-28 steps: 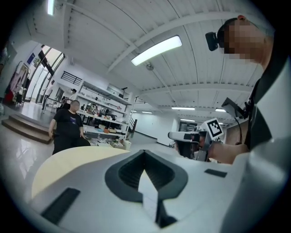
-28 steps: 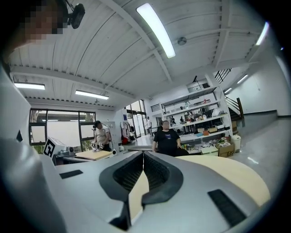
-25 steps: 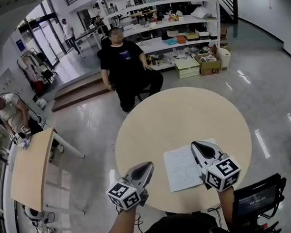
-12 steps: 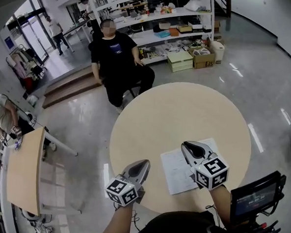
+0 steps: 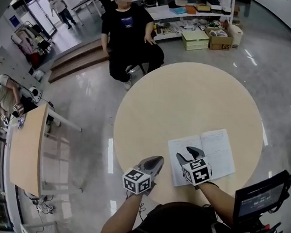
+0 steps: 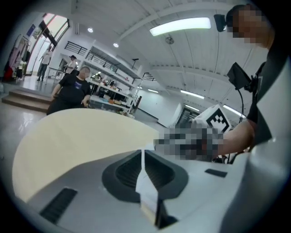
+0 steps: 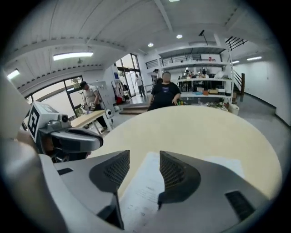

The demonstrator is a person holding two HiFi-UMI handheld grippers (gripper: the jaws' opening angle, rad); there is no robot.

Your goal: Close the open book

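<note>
Book (image 5: pixel 209 151): white pages, faint grey print lines. Round table (image 5: pixel 186 96): pale beige, plain. Floor (image 5: pixel 82 109): glossy light grey, white glare streaks. Left gripper (image 5: pixel 157 161): grey shell, black ribbed pads, cube white with black square markers. Far seated person (image 5: pixel 128 33): black clothes. Left side table (image 5: pixel 28 150): beige top. Near right monitor (image 5: pixel 258 197): black.

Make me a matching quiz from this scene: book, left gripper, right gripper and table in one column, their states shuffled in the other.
Things:
1. book
2. left gripper
3. right gripper
4. table

States:
A. jaws together
B. round, pale top
C. lying open
D. jaws apart above a page

Pairs: 1-C, 2-A, 3-D, 4-B.

Note: the right gripper's jaws have just been opening; the page shows in the gap between them, not pinched.
</note>
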